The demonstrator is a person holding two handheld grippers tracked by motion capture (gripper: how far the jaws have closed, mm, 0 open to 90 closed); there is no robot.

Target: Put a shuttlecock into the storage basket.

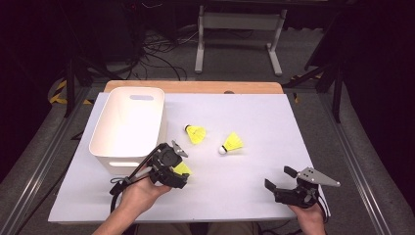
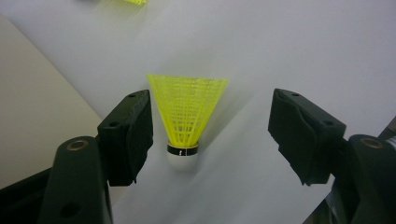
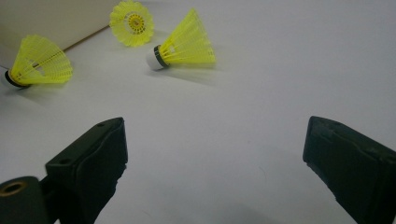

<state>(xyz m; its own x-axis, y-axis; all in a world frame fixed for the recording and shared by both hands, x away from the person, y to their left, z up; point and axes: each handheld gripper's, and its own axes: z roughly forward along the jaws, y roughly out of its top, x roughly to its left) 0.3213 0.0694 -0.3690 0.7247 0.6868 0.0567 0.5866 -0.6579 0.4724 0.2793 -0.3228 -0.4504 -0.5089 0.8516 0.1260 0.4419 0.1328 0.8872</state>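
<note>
Three yellow shuttlecocks lie on the white table. The nearest shuttlecock lies beside the white bin, under my left gripper. In the left gripper view this shuttlecock lies between the open jaws of my left gripper, cork toward the camera and closer to the jaw on the left; neither pad presses on it. My right gripper rests open near the table's front right. In the right gripper view nothing lies between the jaws of my right gripper.
A second shuttlecock and a third shuttlecock lie mid-table, right of the bin. From the right gripper view they appear as the second shuttlecock, the third shuttlecock and the nearest shuttlecock. Bare table surrounds the right gripper.
</note>
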